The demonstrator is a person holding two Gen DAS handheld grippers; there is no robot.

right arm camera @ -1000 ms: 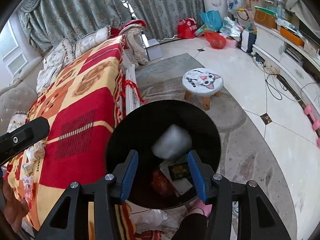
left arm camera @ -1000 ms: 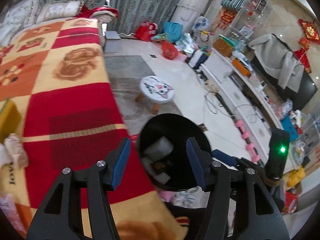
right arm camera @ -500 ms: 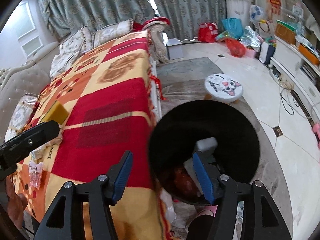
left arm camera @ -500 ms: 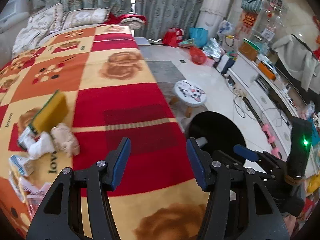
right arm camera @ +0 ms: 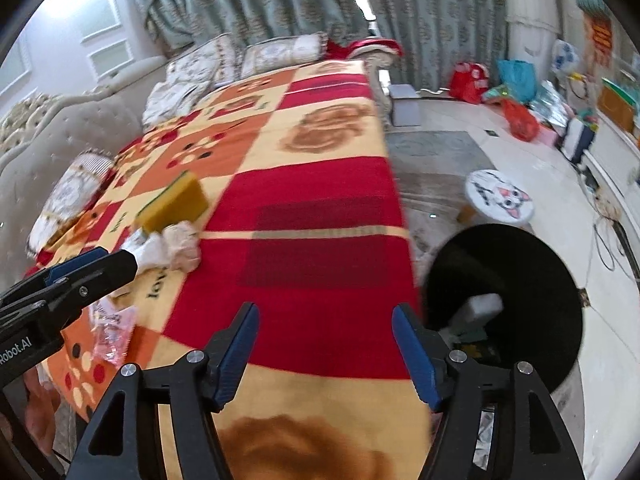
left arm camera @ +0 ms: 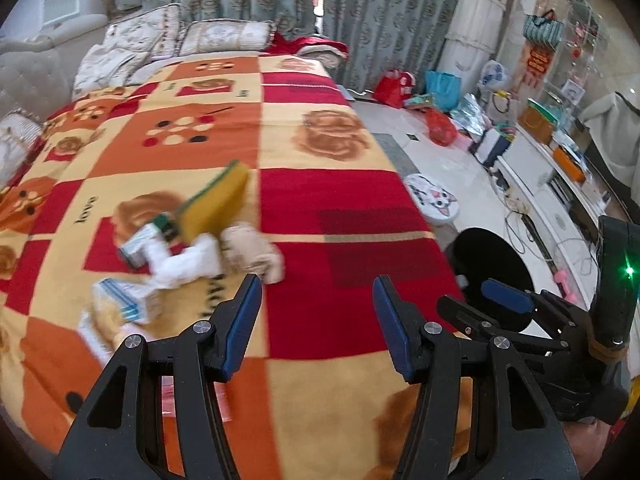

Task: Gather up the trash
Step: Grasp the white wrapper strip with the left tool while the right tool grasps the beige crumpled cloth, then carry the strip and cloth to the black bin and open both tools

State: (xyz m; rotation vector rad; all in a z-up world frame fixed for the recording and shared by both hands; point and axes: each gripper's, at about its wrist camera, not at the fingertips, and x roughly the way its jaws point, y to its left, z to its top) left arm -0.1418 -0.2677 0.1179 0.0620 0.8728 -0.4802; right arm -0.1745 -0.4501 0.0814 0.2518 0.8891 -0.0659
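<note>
Trash lies in a small heap on the red, orange and yellow patchwork blanket (left arm camera: 320,216) that covers the sofa: a yellow sponge with a green face (left arm camera: 214,202), a crumpled white tissue (left arm camera: 188,262), a beige paper wad (left arm camera: 252,252) and a small blue-and-white carton (left arm camera: 124,300), all touching or just beside each other. From the left tool (left arm camera: 316,322) the heap is at about 10 o'clock; its jaws stand apart with nothing between them. The right tool (right arm camera: 326,344) has its jaws opening, with only blanket under them. The round black trash bin (right arm camera: 520,280) stands on the floor at 3 o'clock from the right tool, with a white block (right arm camera: 478,310) inside.
</note>
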